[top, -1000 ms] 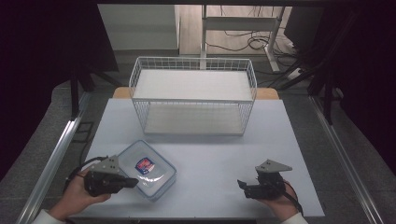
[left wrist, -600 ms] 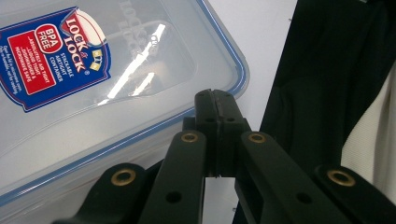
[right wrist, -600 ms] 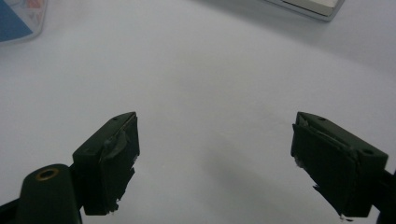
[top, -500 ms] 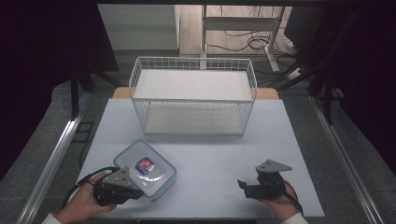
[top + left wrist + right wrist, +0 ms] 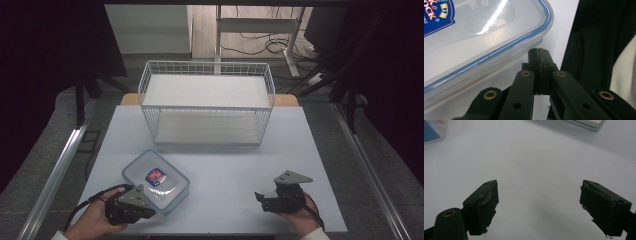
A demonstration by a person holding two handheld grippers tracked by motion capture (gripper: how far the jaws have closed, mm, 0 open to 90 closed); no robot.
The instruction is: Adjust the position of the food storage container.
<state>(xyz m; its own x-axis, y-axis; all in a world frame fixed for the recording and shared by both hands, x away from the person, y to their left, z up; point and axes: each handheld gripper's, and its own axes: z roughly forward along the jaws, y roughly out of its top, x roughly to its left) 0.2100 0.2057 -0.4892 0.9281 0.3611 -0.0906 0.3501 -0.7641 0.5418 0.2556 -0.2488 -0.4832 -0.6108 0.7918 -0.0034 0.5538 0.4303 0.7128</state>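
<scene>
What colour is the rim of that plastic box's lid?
Blue, on the clear lid; clearest in the left gripper view.

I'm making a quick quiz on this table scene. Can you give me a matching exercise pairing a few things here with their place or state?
Things:
1. left tool
2. right tool
3. food container
4. wire basket

Place or state:
A. at the table's far edge, nothing in it
B. jaws wide apart over bare tabletop
C. lid on, lying near the table's front left
D. jaws shut, tips beside the container's rim

Pairs: 1-D, 2-B, 3-C, 4-A
</scene>
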